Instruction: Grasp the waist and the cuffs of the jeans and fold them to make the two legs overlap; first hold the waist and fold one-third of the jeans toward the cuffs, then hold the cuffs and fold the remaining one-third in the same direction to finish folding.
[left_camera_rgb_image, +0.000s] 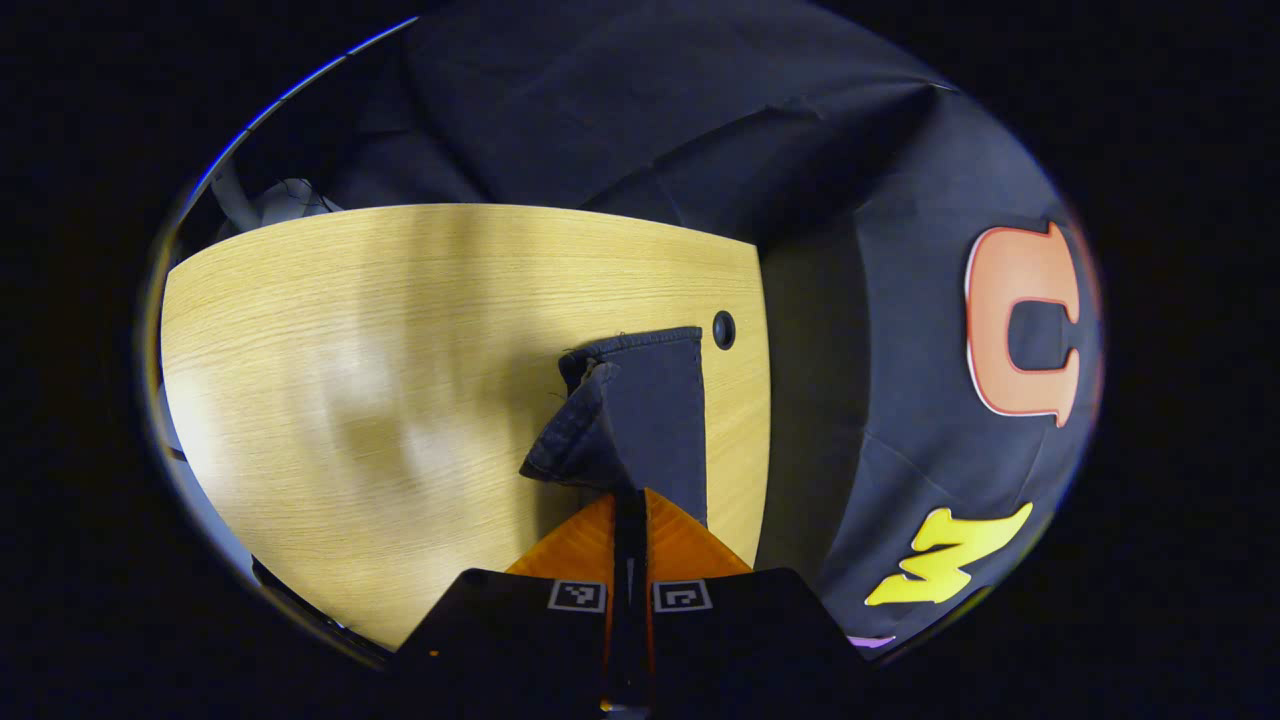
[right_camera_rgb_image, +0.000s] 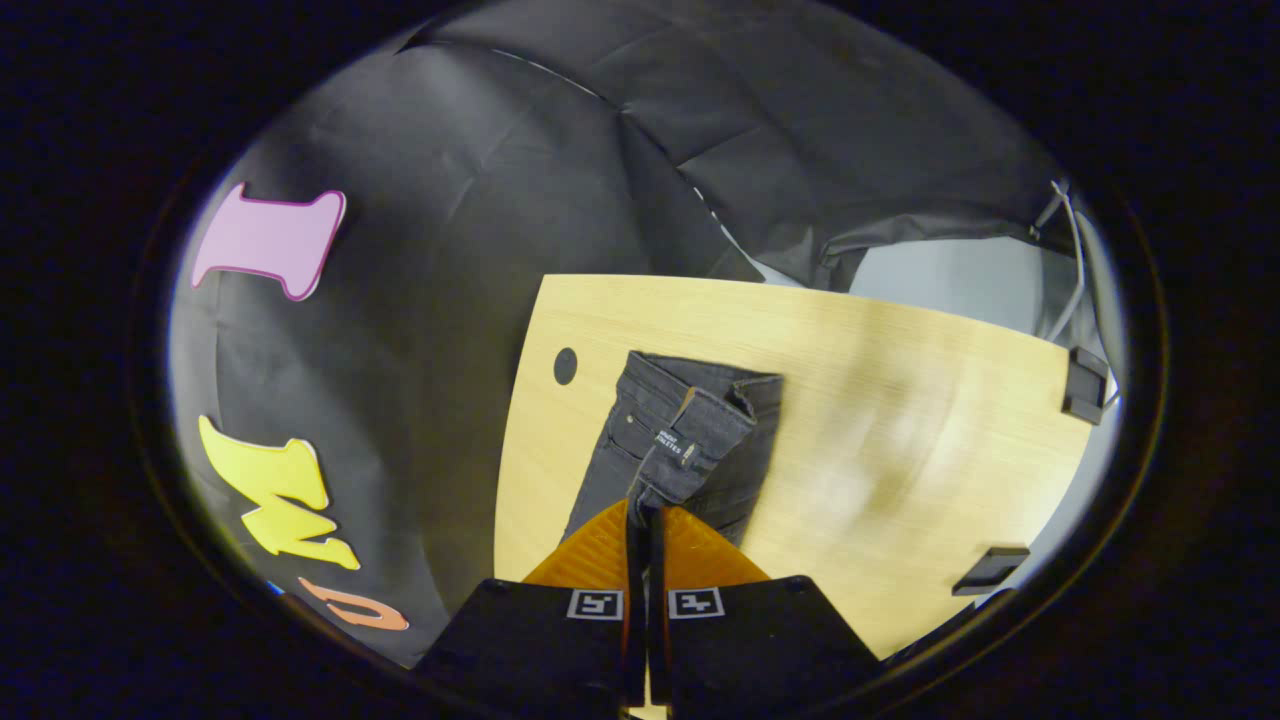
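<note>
Jeans lie on the wooden table, one pair, beside its round cable hole. Your left gripper is pinched tight on the cuffs. Your right gripper is clamped on the waist, lifted off the table. Two dark brackets sit on the table's far edge. The jeans' middle is hidden behind the fingers.

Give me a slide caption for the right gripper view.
Right gripper pinching the jeans' waist above the wooden table.
</note>
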